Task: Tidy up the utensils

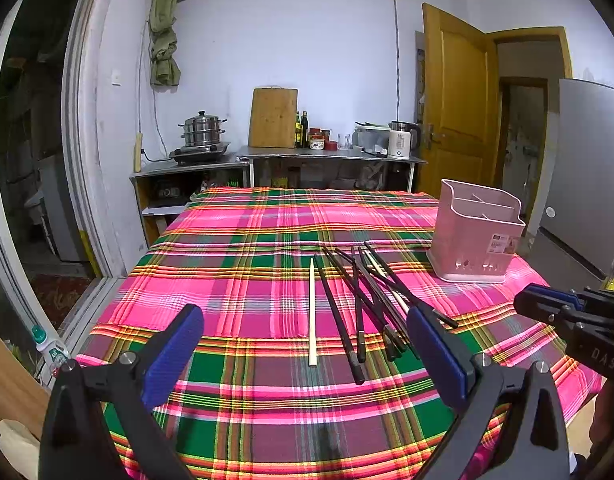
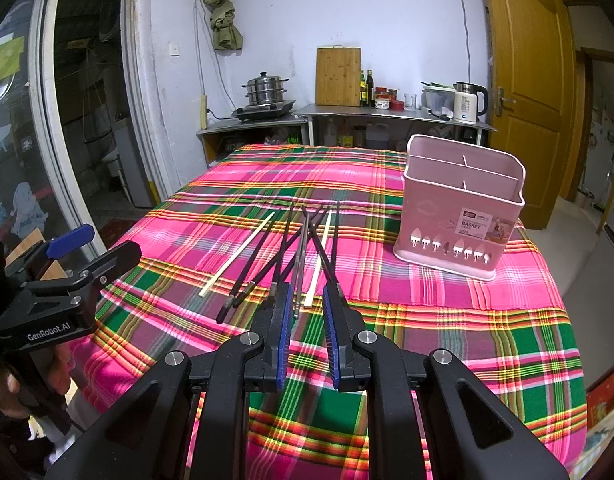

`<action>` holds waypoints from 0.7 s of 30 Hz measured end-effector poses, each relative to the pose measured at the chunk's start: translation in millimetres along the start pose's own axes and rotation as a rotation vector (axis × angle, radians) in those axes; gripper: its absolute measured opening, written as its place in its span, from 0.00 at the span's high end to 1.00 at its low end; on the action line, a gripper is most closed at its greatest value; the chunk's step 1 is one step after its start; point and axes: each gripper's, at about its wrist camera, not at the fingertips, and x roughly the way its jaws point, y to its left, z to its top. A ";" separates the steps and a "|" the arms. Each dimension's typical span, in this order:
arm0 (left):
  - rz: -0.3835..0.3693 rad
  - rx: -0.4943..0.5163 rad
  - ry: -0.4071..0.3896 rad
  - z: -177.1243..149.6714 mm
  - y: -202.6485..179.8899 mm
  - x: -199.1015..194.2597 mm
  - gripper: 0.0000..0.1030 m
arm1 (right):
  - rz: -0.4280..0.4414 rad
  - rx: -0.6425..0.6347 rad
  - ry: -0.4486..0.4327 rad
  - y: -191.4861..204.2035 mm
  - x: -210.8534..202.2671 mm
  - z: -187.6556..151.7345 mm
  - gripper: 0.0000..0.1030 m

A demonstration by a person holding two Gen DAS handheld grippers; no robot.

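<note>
Pictured above a plaid-covered table: right gripper (image 2: 305, 344), blue-padded jaws narrowed to a slim gap with nothing between them, hovering just short of the near ends of a loose bundle of black chopsticks (image 2: 285, 258) and aimed almost straight along them. Beside it, left gripper (image 1: 305, 354), jaws spread wide and likewise empty, held back toward the near edge of the table and off to the left of the bundle. Within the bundle, one pale wooden chopstick (image 2: 321, 258) lying among the dark sticks, directly ahead of the right gripper's gap; a second pale wooden chopstick (image 1: 312, 312) lying apart at the left of the pile, nearer the left gripper. All sticks flat on the pink, green and yellow plaid tablecloth (image 2: 447, 320), long axes running roughly from the near edge toward the far edge, fanned and crossing one another toward the far ends. Beyond them, toward the far right corner of the table, a pink plastic utensil basket (image 2: 463, 216) standing upright with its divided compartments seemingly empty, well apart from the chopsticks. Sorting judged not yet begun, nothing having reached the basket. Right gripper judged the nearer tool for the bundle, with the sticks' ends pointing into its jaws, so a pinch near the ends looks the likely opening; overlapping sticks could mean lifting more than one, or dragging neighbours askew.
</note>
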 end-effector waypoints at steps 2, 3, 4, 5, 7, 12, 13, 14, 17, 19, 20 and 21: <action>-0.008 -0.004 0.006 -0.3 0.5 1.8 0.00 | 0.001 0.001 0.001 -0.3 -0.3 0.0 0.85; -0.012 -0.007 0.010 -0.6 2.4 3.3 0.00 | 0.001 0.001 0.002 -0.7 -0.2 -0.2 0.85; -0.016 -0.010 0.017 -1.1 4.1 5.0 0.00 | 0.001 0.002 0.003 -0.7 0.8 -1.2 0.85; -0.020 -0.014 0.025 -1.4 5.2 7.2 0.00 | 0.000 0.004 0.005 -2.9 2.1 -2.5 0.85; -0.028 -0.026 0.046 -1.7 8.1 12.4 0.00 | 0.000 0.006 0.010 -6.1 5.0 -4.4 0.85; -0.027 -0.042 0.108 0.5 15.9 34.0 0.01 | 0.005 0.013 0.026 -8.4 17.0 -0.1 0.85; -0.029 -0.045 0.120 2.0 17.0 39.4 0.01 | 0.006 0.015 0.029 -9.0 19.6 1.1 0.85; -0.030 -0.045 0.131 2.7 18.2 45.3 0.01 | 0.008 0.016 0.034 -9.5 23.0 2.4 0.85; -0.038 -0.035 0.163 5.6 19.2 64.6 0.05 | 0.015 0.018 0.052 -11.2 36.1 7.0 0.85; -0.042 -0.022 0.194 7.3 19.3 80.4 0.06 | 0.016 0.015 0.061 -11.8 45.0 10.4 0.85; -0.045 -0.014 0.217 8.1 19.5 89.6 0.08 | 0.017 0.015 0.068 -12.6 50.5 12.2 0.85; -0.047 -0.008 0.235 8.8 19.1 96.2 0.09 | 0.017 0.015 0.075 -12.8 56.2 14.4 0.85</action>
